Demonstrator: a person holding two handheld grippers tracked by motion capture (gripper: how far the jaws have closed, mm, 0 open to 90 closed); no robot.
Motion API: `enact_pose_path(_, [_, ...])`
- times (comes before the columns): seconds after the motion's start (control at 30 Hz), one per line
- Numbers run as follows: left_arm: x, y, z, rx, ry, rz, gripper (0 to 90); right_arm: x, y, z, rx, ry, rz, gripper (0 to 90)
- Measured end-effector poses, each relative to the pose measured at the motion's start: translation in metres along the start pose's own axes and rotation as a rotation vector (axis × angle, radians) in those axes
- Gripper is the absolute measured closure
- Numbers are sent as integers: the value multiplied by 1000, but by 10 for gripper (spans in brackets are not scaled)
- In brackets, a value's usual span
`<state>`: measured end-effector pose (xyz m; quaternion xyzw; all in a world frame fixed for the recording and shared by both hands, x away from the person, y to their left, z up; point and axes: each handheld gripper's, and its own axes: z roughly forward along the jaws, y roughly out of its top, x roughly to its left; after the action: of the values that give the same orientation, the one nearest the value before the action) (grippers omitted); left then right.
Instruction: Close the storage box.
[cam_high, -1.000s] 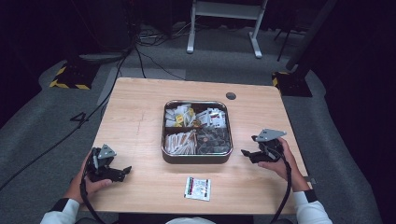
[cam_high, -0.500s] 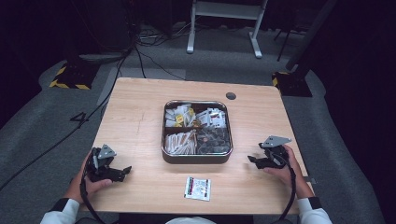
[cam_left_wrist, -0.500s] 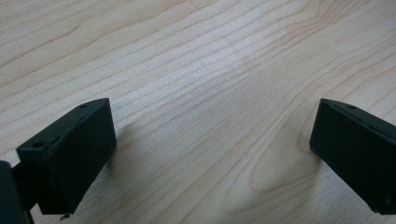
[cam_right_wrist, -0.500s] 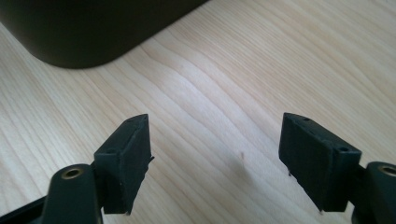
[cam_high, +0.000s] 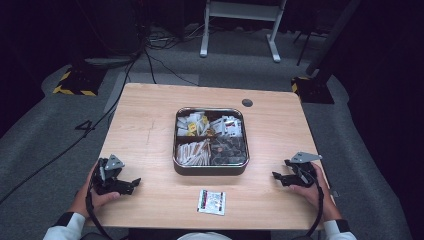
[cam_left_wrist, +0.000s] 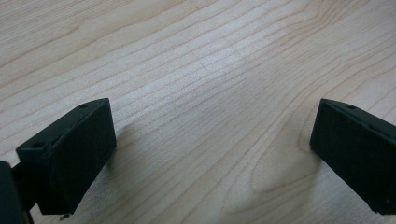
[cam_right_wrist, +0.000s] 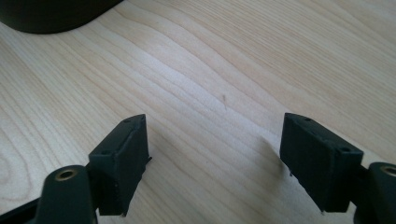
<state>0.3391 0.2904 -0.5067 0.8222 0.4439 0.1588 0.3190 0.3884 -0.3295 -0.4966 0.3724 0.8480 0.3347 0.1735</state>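
Note:
A square metal tray (cam_high: 210, 170) with four compartments of sachets and packets sits at the table's middle. One white and red packet (cam_high: 211, 201) lies loose on the wood near the front edge. My left gripper (cam_high: 133, 183) rests on the table at the front left, open and empty; the left gripper view shows its jaws wide apart over bare wood (cam_left_wrist: 210, 116). At the front right my right gripper (cam_high: 276, 176) is low over the table, open too, with nothing between its fingers (cam_right_wrist: 122, 163). The tray's dark wall (cam_right_wrist: 51, 14) edges the top left of the right gripper view.
A small dark round grommet (cam_high: 247, 102) is set in the table's far right part. Bare wood lies on both sides of the tray. Beyond the table are grey floor, cables and a white stand's legs (cam_high: 240, 30).
My right gripper has come down and moved back toward the front right of the table. The left gripper has stayed where it was.

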Motion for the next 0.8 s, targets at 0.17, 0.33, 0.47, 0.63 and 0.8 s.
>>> enact_pose_path(0.17, [0,0,0,1,-1,3,5,-3,-10,-4,-25,-1,49,226])
enact_pose_path(0.33, [0,0,0,3,-2,3,5,-3,-19,-8,-66,-19,70,226])
enact_pose_path(0.47, [0,0,0,3,-2,2,5,-2,-20,-9,-64,-25,76,222])
enact_pose_path(0.63, [0,0,0,3,-2,2,5,-3,-19,-8,-63,-34,85,213])
enact_pose_path(0.8, [0,0,0,3,-3,4,5,-4,-18,-7,-61,-52,100,206])
